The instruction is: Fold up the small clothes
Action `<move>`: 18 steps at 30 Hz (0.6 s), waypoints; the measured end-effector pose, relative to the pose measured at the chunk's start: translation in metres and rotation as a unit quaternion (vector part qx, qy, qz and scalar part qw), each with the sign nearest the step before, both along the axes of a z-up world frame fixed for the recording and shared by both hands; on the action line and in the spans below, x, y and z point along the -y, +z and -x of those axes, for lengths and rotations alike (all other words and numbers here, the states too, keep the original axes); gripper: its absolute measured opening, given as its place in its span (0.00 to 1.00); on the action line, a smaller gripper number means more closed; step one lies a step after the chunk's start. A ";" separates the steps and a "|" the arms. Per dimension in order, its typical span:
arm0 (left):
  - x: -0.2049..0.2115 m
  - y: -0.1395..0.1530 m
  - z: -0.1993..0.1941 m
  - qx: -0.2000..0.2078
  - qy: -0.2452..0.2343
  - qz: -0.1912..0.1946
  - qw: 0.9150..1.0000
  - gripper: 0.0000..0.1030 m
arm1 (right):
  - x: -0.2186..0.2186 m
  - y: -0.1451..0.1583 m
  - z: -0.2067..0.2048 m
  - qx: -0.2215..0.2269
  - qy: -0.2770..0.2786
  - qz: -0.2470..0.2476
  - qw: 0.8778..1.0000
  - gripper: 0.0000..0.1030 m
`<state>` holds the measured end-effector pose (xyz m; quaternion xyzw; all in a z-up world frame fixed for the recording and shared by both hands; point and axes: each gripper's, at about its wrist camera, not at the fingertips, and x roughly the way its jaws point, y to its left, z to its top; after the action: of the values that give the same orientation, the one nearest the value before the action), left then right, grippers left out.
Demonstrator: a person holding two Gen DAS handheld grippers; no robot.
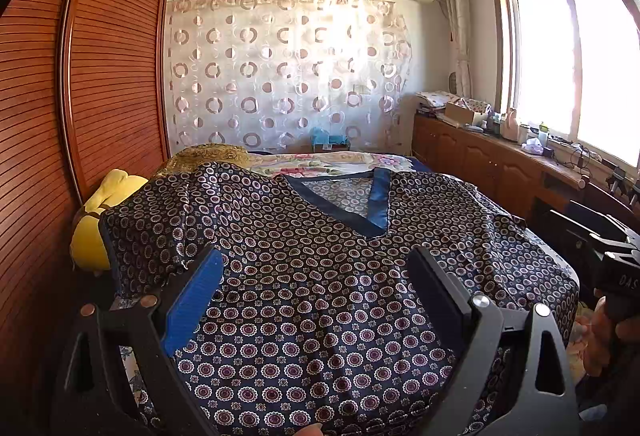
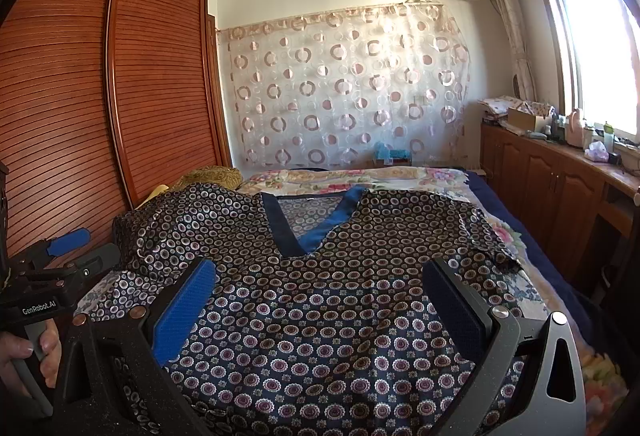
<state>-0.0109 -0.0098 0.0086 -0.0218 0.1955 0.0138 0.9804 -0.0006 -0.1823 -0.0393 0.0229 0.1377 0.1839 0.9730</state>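
A dark navy top (image 1: 320, 276) with a ring-and-flower print and a blue V-neck band (image 1: 378, 203) lies spread front-up on the bed, neck pointing away from me. In the right wrist view the same top (image 2: 328, 296) fills the foreground. My left gripper (image 1: 316, 268) hovers over the lower body of the top, jaws wide apart, nothing between them. My right gripper (image 2: 320, 280) hangs likewise over the cloth, open and empty. The left sleeve (image 1: 160, 220) is bunched up at the bed's left edge. The left gripper (image 2: 68, 248) also shows at the left of the right wrist view.
A floral bedspread (image 1: 336, 159) covers the bed beyond the top. A yellow plush toy (image 1: 104, 211) sits at the left edge beside the louvred wardrobe (image 1: 100, 75). A wooden cabinet run (image 1: 500, 159) with clutter stands under the window at right. A hand (image 2: 24, 356) grips the left handle.
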 end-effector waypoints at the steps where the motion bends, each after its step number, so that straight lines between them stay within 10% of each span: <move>1: 0.000 0.000 0.000 0.000 0.000 0.000 1.000 0.91 | 0.000 0.000 0.000 0.000 0.000 -0.001 1.000 1.00; 18: 0.001 -0.002 -0.003 -0.001 -0.001 0.001 1.000 0.91 | 0.000 0.000 -0.001 -0.001 0.001 -0.001 1.000 1.00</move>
<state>-0.0081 -0.0111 0.0067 -0.0226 0.1965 0.0129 0.9802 0.0005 -0.1826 -0.0393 0.0240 0.1384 0.1847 0.9727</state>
